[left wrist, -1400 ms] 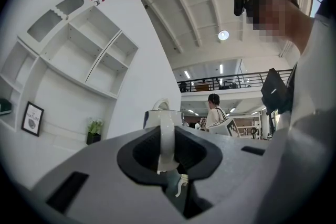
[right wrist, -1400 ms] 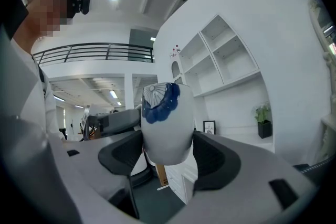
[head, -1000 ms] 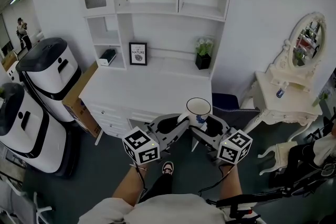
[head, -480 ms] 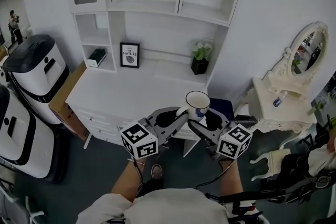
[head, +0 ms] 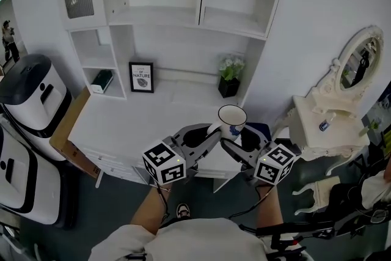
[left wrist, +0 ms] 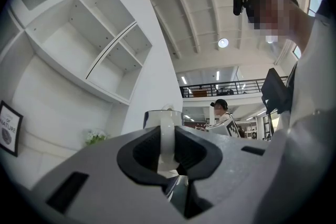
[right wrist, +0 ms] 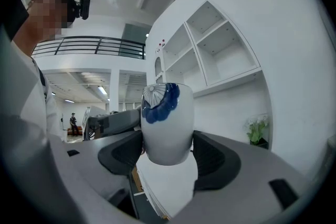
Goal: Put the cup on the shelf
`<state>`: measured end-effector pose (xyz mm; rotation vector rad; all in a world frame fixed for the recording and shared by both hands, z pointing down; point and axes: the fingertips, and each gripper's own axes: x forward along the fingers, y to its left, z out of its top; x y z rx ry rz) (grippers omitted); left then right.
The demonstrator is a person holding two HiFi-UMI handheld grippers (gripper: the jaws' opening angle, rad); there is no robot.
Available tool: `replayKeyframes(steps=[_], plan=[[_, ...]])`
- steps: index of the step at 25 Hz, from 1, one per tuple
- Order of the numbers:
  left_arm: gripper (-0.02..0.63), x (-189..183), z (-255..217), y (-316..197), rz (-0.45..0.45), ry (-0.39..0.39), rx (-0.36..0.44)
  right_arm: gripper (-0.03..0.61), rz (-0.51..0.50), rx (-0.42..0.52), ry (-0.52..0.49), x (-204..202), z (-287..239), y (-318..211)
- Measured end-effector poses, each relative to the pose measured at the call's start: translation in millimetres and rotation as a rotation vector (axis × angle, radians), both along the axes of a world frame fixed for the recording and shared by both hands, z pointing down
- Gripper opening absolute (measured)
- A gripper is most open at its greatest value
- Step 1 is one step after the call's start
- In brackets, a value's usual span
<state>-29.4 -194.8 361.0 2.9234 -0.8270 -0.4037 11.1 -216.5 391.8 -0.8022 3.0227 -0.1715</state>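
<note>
A white cup (head: 232, 118) with a blue flower pattern is held up in the air between both grippers, in front of the white desk (head: 134, 122). My left gripper (head: 214, 131) is shut on the cup's handle (left wrist: 166, 136), which stands upright between its pads. From the other side my right gripper (head: 233, 142) is shut on the cup's body (right wrist: 167, 123), its pads against both sides. The white shelf unit (head: 183, 15) rises behind the desk, with bare upper compartments.
On the desk's back stand a framed picture (head: 141, 77), a potted plant (head: 229, 77) and a dark box (head: 102, 79) in a cubby. White machines (head: 27, 91) stand at the left, a cardboard panel (head: 67, 134) beside them. A vanity table with an oval mirror (head: 360, 61) is at the right.
The person has stepped closer to the desk and shelf unit. Both grippers keep the same hold on the cup, which sits slightly higher against the desk.
</note>
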Motion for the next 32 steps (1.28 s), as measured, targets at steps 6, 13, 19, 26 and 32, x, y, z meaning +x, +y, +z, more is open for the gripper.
replayKeyframes(steps=[6,13,19,26,32], plan=[[0.063,-9,4,-52,0.013,-0.006,-0.013,0.311,0.017,-0.019,-0.014,-9,3,-51],[0.063,-15,14,-101,0.044,-0.009,-0.042,0.311,0.044,-0.041,-0.021,-15,16,-98],[0.063,-9,25,-130,0.08,-0.024,-0.065,0.311,0.081,-0.07,-0.031,-9,27,-125],[0.063,-6,33,-153,0.085,-0.04,-0.093,0.311,0.09,-0.106,-0.044,-6,37,-147],[0.063,-4,28,-173,0.033,-0.034,-0.086,0.311,0.039,-0.1,-0.036,-5,33,-169]])
